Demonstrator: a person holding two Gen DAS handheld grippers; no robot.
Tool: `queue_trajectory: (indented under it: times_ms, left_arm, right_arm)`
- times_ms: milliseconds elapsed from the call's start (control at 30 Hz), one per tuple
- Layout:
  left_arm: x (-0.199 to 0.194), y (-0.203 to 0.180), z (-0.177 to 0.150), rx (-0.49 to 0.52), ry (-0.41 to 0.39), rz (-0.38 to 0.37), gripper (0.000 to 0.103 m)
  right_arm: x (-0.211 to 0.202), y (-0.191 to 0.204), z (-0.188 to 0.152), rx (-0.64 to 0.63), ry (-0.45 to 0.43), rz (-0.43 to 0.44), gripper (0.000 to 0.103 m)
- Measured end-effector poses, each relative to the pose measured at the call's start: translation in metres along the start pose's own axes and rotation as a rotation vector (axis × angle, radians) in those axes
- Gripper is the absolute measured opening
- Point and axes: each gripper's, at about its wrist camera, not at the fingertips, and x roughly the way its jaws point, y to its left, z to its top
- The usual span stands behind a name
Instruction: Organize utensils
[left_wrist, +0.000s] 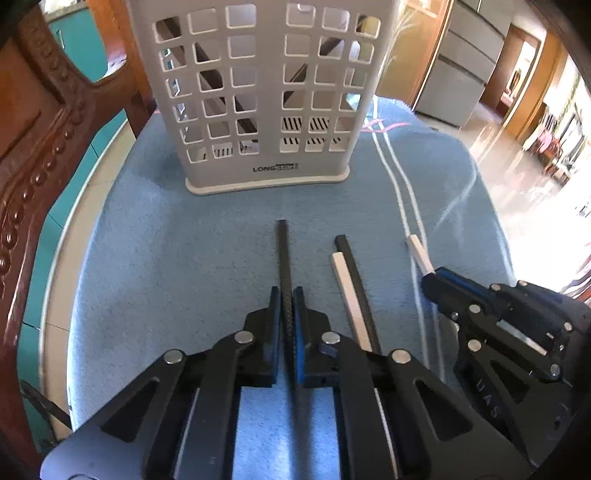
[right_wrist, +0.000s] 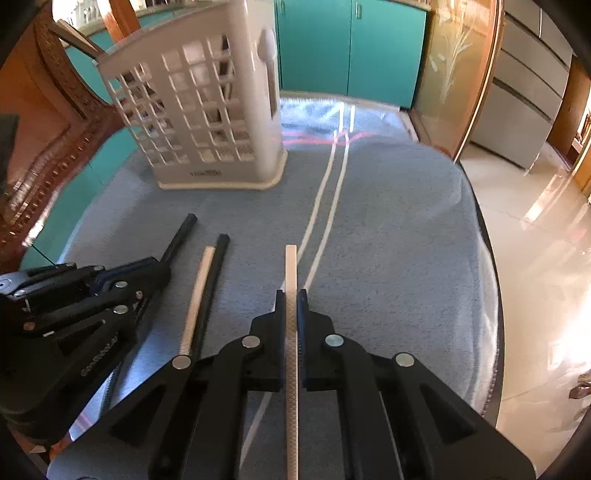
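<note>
A white slotted utensil basket (left_wrist: 258, 92) stands upright on the blue cloth, straight ahead of both grippers. My left gripper (left_wrist: 286, 291) is shut on a black chopstick (left_wrist: 283, 251) that points toward the basket. My right gripper (right_wrist: 291, 293) is shut on a white chopstick (right_wrist: 291, 266), also pointing forward. Between the two grippers a loose white chopstick (left_wrist: 349, 291) and a loose black chopstick (left_wrist: 356, 280) lie side by side on the cloth. In the right wrist view, the left gripper (right_wrist: 162, 263) is at the left. The right gripper (left_wrist: 430, 277) shows at the right of the left wrist view.
The blue cloth (right_wrist: 388, 240) with two white stripes covers a round table. A carved wooden chair (left_wrist: 40, 129) stands close on the left. Teal cabinets (right_wrist: 351, 48) are behind the table. The table edge drops to a shiny floor (right_wrist: 535, 240) on the right.
</note>
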Motion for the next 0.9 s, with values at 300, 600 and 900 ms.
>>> queue_trajectory:
  times_ms: [300,600,900]
  left_arm:
    - [-0.072,0.007,0.007,-0.008,-0.152,-0.031,0.007]
    - [-0.192,0.015,0.012,0.016,-0.387,-0.07,0.007]
    - [-0.279,0.037,0.092,-0.001,-0.584,-0.086,0.007]
  right_arm:
    - [-0.081,-0.004,0.017,-0.02,-0.175,0.058,0.007]
    - [-0.185,-0.006,0.043,-0.036,-0.393,0.209,0.007]
    - [-0.262,-0.003,0.121,-0.012,-0.691,0.219,0.007]
